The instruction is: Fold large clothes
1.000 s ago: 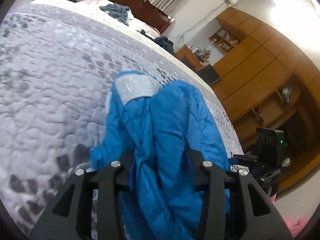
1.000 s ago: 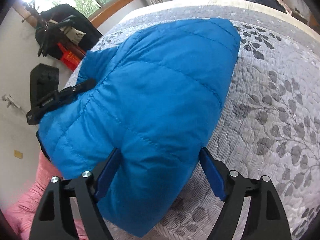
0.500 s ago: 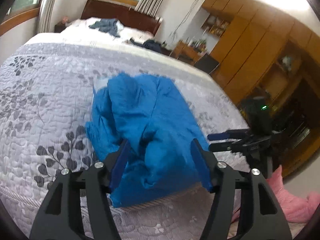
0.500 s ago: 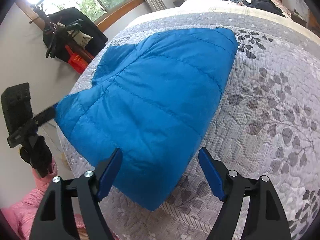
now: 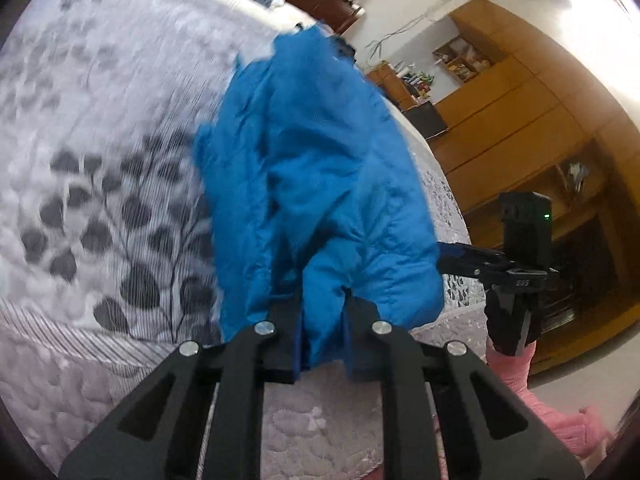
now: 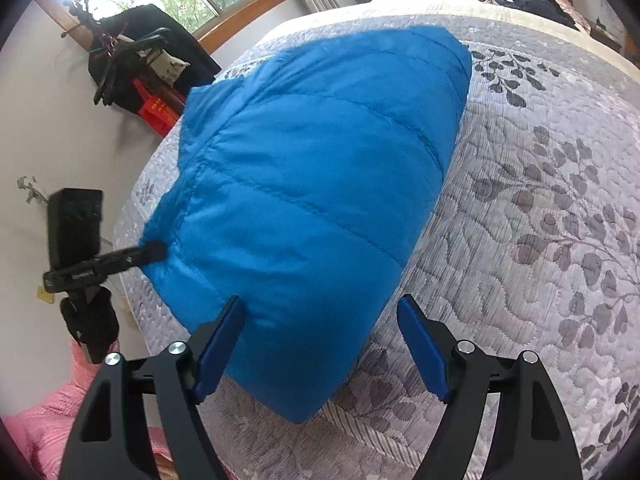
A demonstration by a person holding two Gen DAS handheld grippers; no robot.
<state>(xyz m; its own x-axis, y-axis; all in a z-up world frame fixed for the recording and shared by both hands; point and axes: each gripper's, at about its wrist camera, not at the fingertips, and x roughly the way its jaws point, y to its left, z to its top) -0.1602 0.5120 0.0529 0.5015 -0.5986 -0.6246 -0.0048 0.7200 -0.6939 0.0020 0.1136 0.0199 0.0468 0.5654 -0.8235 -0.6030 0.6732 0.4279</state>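
Note:
A blue puffer jacket [image 5: 320, 168] lies folded on a grey leaf-patterned quilt [image 5: 100, 200], near the bed's foot edge. My left gripper [image 5: 322, 308] is shut on a bunched fold at the jacket's near edge. In the right wrist view the jacket [image 6: 320, 184] shows a smooth quilted panel. My right gripper [image 6: 320, 344] is open, its blue pads on either side of the jacket's near corner, apart from the fabric. The left gripper [image 6: 152, 250] is seen from the side at the jacket's left edge. The right gripper [image 5: 472, 258] shows at the jacket's right edge.
Dark clothes [image 6: 520, 0] lie by the headboard at the far end of the bed. Wooden cabinets [image 5: 520, 120] stand beyond the bed's right side. A coat stand with dark garments [image 6: 140, 52] stands under the window. Pink cloth [image 6: 48, 420] shows below the bed edge.
Half a second ago my left gripper stood open over the jacket's near edge; now it is shut on a fold there. My right gripper stayed open and came closer to the jacket's corner.

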